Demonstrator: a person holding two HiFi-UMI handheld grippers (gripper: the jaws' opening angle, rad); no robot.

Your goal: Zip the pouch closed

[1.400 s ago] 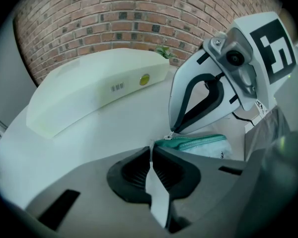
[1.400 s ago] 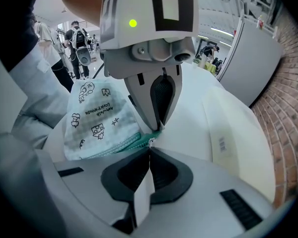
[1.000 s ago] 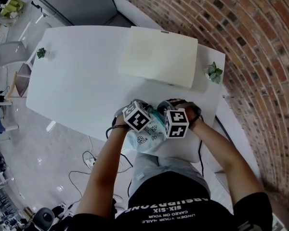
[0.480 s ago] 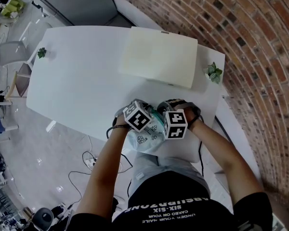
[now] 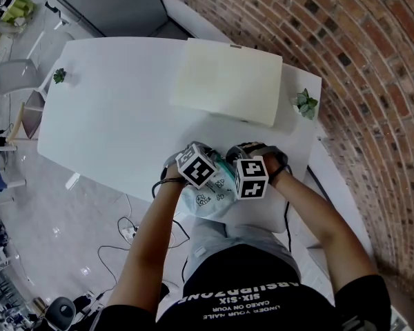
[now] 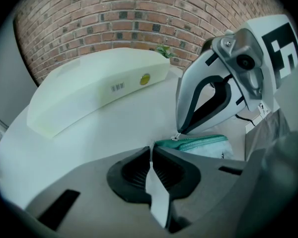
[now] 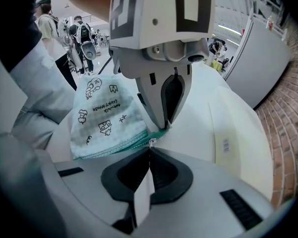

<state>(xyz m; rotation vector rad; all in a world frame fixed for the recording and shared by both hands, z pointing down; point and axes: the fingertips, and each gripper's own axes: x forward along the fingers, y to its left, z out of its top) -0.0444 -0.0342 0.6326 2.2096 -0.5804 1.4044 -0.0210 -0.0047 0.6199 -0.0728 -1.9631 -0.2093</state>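
As the left jaws stand: left gripper [image 6: 151,147] clenched on the end of the pouch [image 6: 198,144], at its teal zipper edge.
Right jaws: right gripper [image 7: 150,150] pinched shut on the small metal zipper pull [image 7: 151,141].
Grippers: tips almost meeting over the zipper, marker cubes side by side at lower centre of the head view.
Pouch: pale, printed with cartoon figures, at the lower edge of the white table [image 5: 110,116].
Beyond: cream box [image 5: 228,81] at upper centre; small plant [image 5: 306,104] at the table's right edge; brick wall [image 5: 359,61] at right.
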